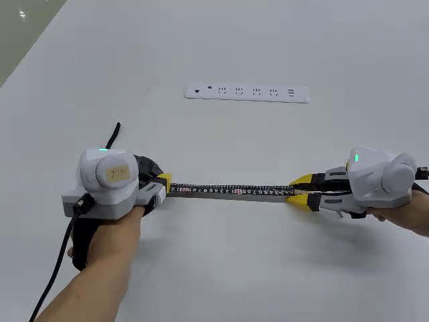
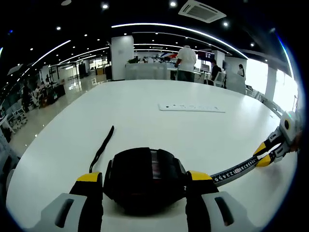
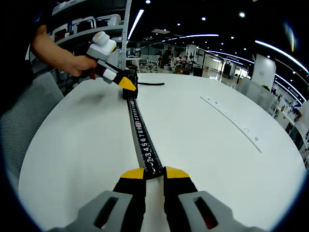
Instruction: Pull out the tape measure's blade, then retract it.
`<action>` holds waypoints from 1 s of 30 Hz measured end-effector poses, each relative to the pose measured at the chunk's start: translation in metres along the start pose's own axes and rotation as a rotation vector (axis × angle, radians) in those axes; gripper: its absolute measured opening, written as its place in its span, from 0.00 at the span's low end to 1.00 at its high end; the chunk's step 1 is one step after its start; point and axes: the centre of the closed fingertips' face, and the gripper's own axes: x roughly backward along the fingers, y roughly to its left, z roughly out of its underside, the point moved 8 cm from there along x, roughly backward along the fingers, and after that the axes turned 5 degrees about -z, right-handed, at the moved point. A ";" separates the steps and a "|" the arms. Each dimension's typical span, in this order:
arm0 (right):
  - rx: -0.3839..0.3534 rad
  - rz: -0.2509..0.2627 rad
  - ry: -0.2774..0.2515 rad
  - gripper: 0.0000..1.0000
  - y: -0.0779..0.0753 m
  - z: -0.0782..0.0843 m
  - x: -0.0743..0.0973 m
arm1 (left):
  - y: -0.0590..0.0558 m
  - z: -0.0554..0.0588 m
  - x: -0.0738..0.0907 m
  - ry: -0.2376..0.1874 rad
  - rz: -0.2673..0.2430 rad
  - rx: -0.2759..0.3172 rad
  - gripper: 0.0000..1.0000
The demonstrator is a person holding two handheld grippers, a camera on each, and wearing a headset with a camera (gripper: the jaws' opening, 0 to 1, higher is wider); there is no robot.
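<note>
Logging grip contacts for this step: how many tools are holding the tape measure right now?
2. The left tool clamps the black case; the right tool pinches the extended blade at its tip.

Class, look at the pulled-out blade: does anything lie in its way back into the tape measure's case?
Nothing visible does. The blade runs free over bare table from the right hand-held gripper to the case in the left hand-held gripper; the power strip lies well apart.
</note>
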 end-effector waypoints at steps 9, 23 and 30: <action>0.010 -0.003 0.015 0.11 0.000 0.000 0.001 | -0.001 0.001 0.000 0.013 0.005 -0.001 0.65; 0.032 -0.014 0.030 0.11 0.000 -0.002 0.001 | 0.001 0.000 0.001 0.029 0.018 -0.024 0.60; 0.032 -0.012 0.032 0.11 -0.001 -0.003 0.001 | 0.003 0.000 0.001 0.030 0.023 -0.019 0.60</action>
